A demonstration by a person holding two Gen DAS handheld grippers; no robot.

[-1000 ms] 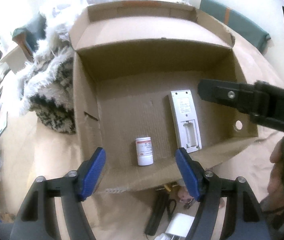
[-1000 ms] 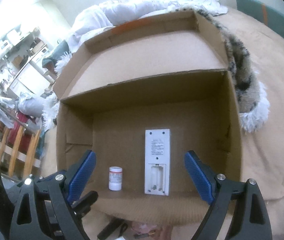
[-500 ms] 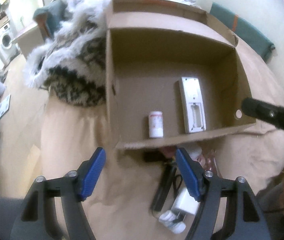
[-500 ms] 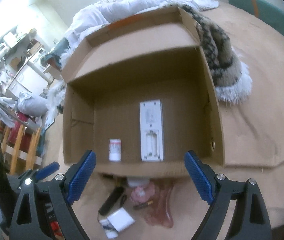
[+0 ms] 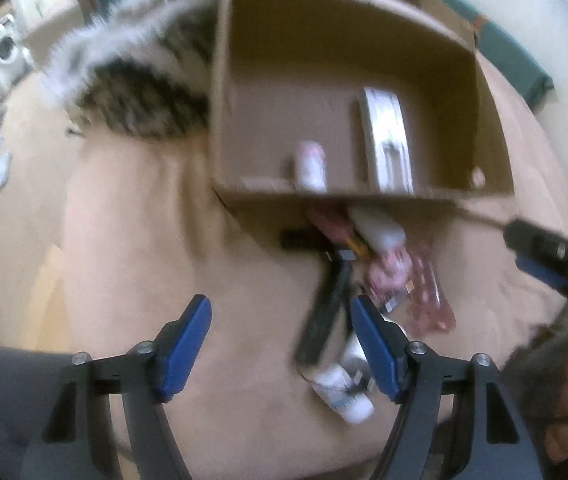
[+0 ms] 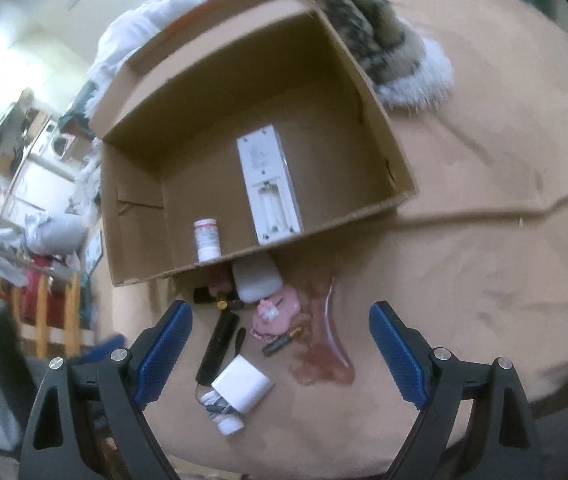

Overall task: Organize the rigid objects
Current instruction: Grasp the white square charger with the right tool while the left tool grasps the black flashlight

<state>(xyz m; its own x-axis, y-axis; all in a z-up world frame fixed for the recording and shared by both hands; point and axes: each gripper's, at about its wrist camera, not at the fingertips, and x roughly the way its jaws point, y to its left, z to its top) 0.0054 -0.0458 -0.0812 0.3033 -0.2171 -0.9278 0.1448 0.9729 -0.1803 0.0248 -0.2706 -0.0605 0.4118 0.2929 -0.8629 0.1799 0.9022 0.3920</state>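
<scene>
Figure: both wrist views, read left to right; two items are boxed and a pile remains outside.

Left gripper [image 5: 282,346]: its blue pads stand well apart with nothing between them, above bare tan bedding. Its right-hand pad lies just beside the near end of the black stick-shaped object [image 6: 218,350], without visible contact, though this view is blurred.

Cardboard box [image 6: 132,208]: open-topped, lying on the bedding. Inside, a small white bottle [image 6: 207,239] with a red-marked label sits against the near wall, and a white remote [image 6: 269,184] lies face down just to its right with the battery bay uncovered.

Pile of loose items: immediately before the box's near wall, touching or overlapping one another. They include the black stick-shaped object, a white adapter block [image 6: 243,388], a battery [image 6: 278,345], a pink item [image 6: 276,312], a clear reddish curved piece [image 6: 326,354] and a white rounded object [image 6: 255,280] partly under the box edge.

Right gripper [image 6: 280,354]: jaws wide, empty, hovering over the pile.

Judged step: approach for the next pick. The next move calls for choosing one item, probably the black stick or the adapter, lowering the pads to straddle it, and closing without dragging its neighbours.
</scene>
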